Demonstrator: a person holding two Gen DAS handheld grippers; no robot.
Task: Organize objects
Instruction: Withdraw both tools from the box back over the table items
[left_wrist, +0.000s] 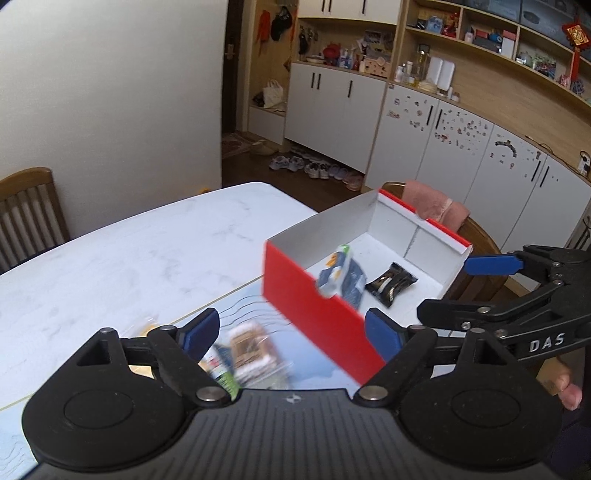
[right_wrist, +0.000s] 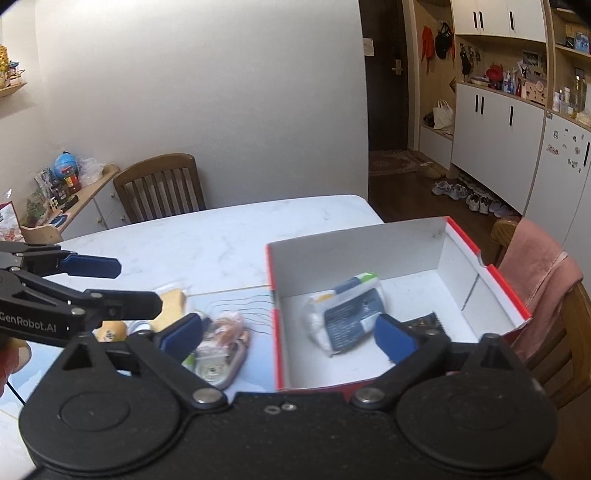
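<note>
We see the box (right_wrist: 369, 254), red outside and white inside, open on the table (right_wrist: 221, 236), ahead of both tongs. Inside it lie a blue and white packet (right_wrist: 347, 314) and a dark packet (left_wrist: 391, 286), close together on the box floor. The right tongs (right_wrist: 291, 334) hang over the near edge of the box with the jaws spread wide and nothing between the pads; the right pad sits above the box floor, the left pad outside it, over the table. The left tongs (left_wrist: 291, 334) are also open and hold nothing, with the red near wall of the box between and beyond the pads. Left of the box, under the left tongs, loose snack packets (right_wrist: 221, 347) lie on the table, blurred. A yellow packet (right_wrist: 171, 304) lies beyond them. A chair (right_wrist: 162, 188) stands at the table's far side, and a pink towel (right_wrist: 535, 280) hangs over another chair right of the box
</note>
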